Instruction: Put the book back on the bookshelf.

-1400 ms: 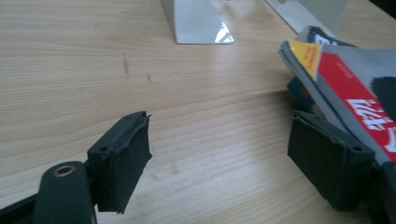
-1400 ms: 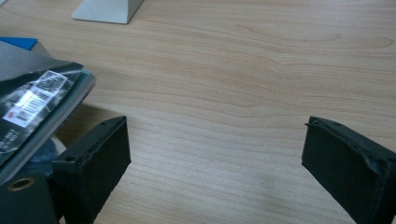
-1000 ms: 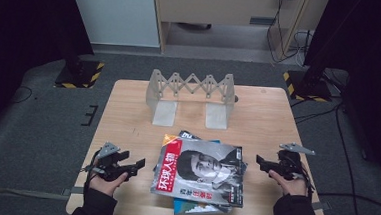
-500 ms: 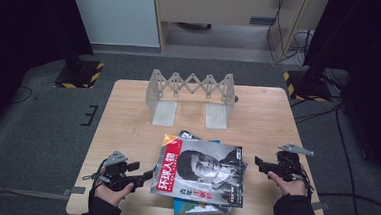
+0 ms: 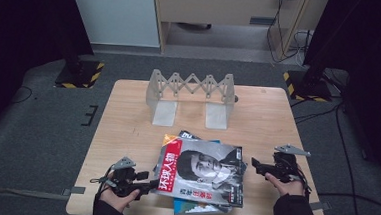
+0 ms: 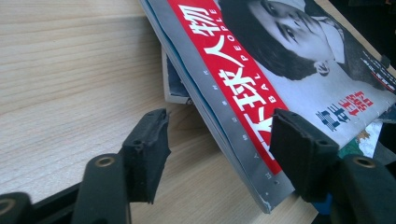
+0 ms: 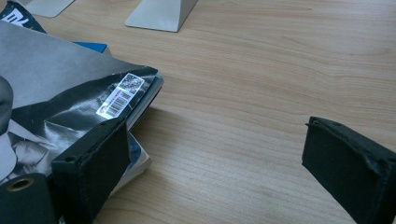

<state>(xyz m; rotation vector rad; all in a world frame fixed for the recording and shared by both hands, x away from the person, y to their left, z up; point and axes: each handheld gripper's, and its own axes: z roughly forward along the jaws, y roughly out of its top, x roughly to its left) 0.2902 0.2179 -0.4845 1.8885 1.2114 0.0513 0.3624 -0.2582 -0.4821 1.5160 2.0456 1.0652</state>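
Magazine [image 5: 202,174] is lying atop a stack at the table's [image 5: 127,133] near edge. Left gripper [image 6: 219,140] jaws, just closing, are straddling its spine, pads not yet pressing. Right gripper [image 5: 255,165] is waiting open beside the far edge. Judged light, floppy, glossy-slick: the stiffer spine looks the best hold.

The high view is looking forward and down over the whole table [image 5: 127,133]. The left gripper view is sitting low, peering closely along its fingers [image 6: 144,149] at the magazine [image 6: 280,93] spine lying between them. The right gripper view is looking past its fingers [image 7: 93,172] at the same magazine's corner beside one fingertip.
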